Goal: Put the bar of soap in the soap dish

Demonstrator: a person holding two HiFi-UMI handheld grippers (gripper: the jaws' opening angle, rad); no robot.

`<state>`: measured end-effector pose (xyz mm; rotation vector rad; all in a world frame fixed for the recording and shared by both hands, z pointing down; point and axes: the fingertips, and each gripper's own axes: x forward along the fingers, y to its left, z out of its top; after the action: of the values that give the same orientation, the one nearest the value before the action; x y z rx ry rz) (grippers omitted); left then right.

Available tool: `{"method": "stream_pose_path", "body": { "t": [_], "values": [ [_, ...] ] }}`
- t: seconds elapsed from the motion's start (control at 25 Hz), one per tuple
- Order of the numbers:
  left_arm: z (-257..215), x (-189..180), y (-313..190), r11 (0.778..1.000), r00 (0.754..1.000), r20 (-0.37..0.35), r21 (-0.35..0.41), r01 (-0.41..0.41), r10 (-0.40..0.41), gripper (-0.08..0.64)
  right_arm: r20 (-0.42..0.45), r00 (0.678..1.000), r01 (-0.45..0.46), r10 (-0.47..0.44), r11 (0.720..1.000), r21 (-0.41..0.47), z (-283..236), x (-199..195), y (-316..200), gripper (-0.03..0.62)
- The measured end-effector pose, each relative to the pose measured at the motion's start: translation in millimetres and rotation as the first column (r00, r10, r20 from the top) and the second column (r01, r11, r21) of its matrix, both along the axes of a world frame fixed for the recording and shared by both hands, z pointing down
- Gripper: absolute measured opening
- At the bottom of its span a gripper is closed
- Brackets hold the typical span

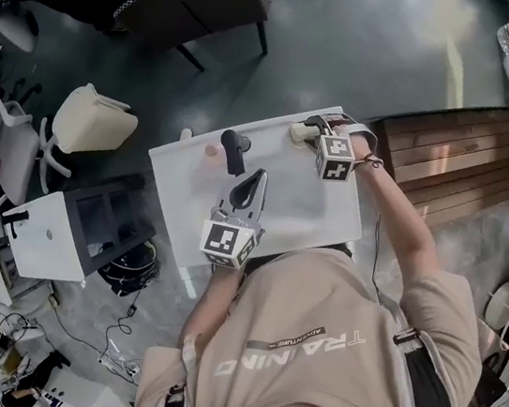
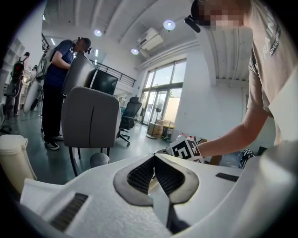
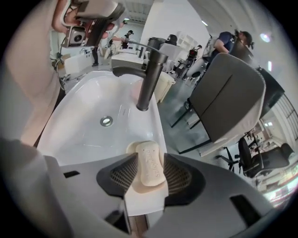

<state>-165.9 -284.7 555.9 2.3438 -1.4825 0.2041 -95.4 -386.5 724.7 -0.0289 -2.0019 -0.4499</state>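
In the right gripper view the cream bar of soap sits between my right gripper's dark ribbed pads, which press on both its sides. Right under it lies the cream soap dish, on the near rim of the white basin. In the head view the right gripper and the soap are at the basin's far right corner. My left gripper hovers over the middle of the sink top, shut and empty; its pads meet at the tips of my left gripper.
A dark faucet rises behind the basin, seen also as the faucet from above, and the drain sits mid-bowl. A grey chair stands beyond the sink's right edge. Other people are farther off.
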Motion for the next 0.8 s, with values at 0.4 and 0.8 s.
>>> {"method": "stream_pose_path", "body": {
  "t": [0.4, 0.8],
  "values": [
    [-16.6, -15.6, 24.7, 0.998, 0.999, -0.021, 0.052, 0.026, -0.025, 0.011, 0.223, 0.935, -0.268, 0.276, 0.961, -0.063, -66.7, 11.9, 42.4, 0.028],
    [-39.4, -34.8, 38.0, 0.992, 0.999, -0.023, 0.116, 0.046, -0.044, 0.011, 0.458, 0.695, -0.442, 0.554, 0.832, -0.336, -127.7, 10.2, 92.5, 0.015]
  ]
}}
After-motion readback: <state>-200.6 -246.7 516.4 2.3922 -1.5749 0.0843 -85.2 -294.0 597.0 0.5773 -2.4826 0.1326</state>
